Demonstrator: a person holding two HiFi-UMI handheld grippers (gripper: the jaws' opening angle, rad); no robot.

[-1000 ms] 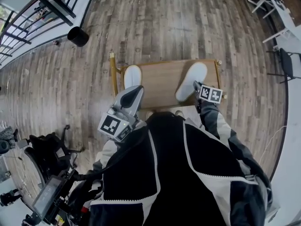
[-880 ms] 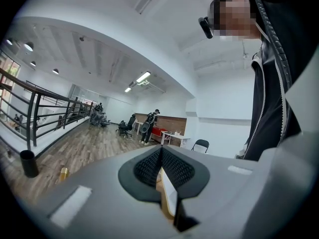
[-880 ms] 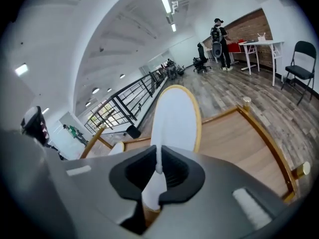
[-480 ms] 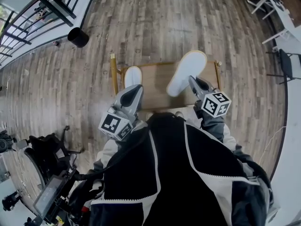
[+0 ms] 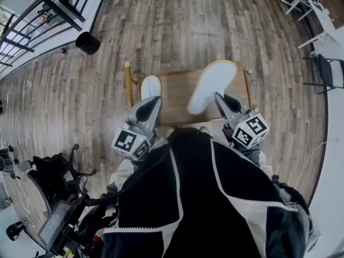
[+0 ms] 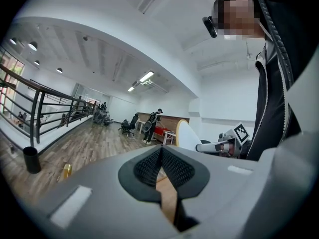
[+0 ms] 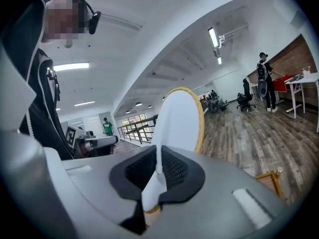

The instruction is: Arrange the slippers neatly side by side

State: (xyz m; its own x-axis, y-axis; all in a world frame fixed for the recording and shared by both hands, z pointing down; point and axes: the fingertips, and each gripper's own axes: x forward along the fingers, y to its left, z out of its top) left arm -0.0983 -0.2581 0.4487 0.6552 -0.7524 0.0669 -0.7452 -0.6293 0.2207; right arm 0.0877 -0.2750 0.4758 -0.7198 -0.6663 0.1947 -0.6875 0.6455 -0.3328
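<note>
One white slipper (image 5: 151,86) lies on the left part of a small wooden table (image 5: 176,102). My left gripper (image 5: 153,99) hovers just short of its heel, jaws shut with nothing between them (image 6: 162,156). My right gripper (image 5: 219,97) is shut on the heel edge of the other white slipper (image 5: 211,85), which hangs above the table's right side. In the right gripper view this slipper (image 7: 182,118) stands up from the pads (image 7: 158,171), white with a tan rim. The left gripper view shows that slipper (image 6: 187,136) too.
The table has upright corner posts (image 5: 128,69) and stands on a wooden floor. A black bin (image 5: 87,42) and a railing (image 5: 32,20) are at the far left. White furniture (image 5: 317,15) and a dark chair (image 5: 329,71) are at the right, equipment (image 5: 54,187) near my left side.
My right gripper has risen with the slipper, lifting it off the table and tipping it up. The left gripper and the left slipper have stayed put.
</note>
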